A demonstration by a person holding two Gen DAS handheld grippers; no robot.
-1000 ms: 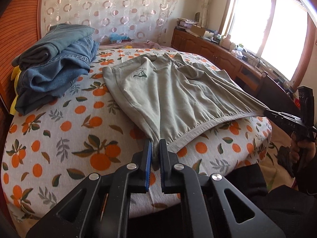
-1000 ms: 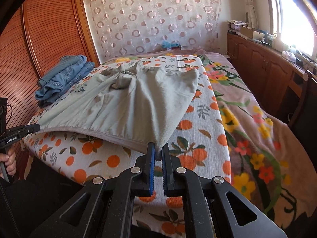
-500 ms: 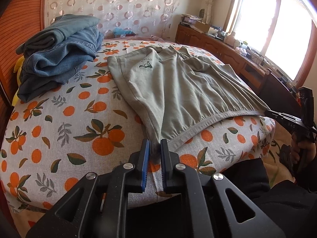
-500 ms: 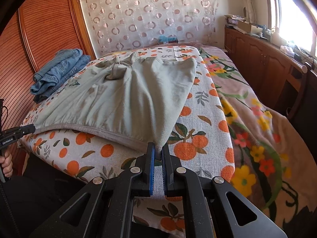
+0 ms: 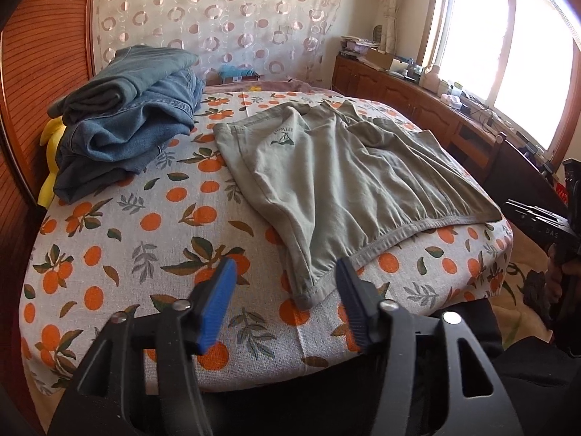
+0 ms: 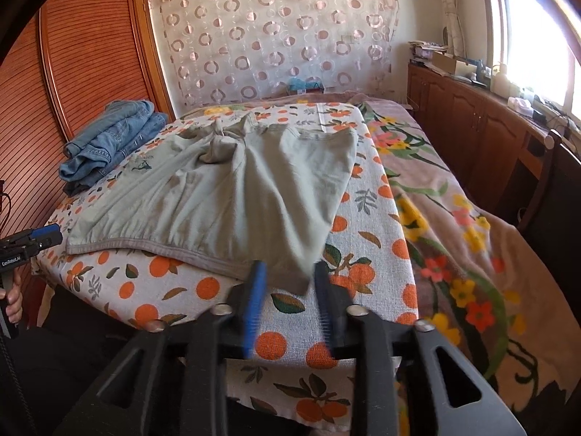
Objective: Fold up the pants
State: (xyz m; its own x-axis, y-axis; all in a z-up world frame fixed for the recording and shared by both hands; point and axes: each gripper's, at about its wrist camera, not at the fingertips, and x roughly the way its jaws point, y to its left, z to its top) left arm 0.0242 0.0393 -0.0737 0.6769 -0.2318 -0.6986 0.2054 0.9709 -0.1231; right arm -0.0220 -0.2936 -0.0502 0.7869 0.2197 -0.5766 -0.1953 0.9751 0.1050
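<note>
While both grippers, left gripper (image 5: 283,303) and right gripper (image 6: 287,292), were opening off the waistband corners, the grey shorts (image 5: 337,178) lay flat; backing straight away, I judged, would avoid dragging them.

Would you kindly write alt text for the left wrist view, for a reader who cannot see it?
The left gripper is opening around a waistband corner of grey-green shorts spread flat on an orange-print bedsheet, its blue pads clear of the cloth. Folded jeans are stacked at far left.
</note>
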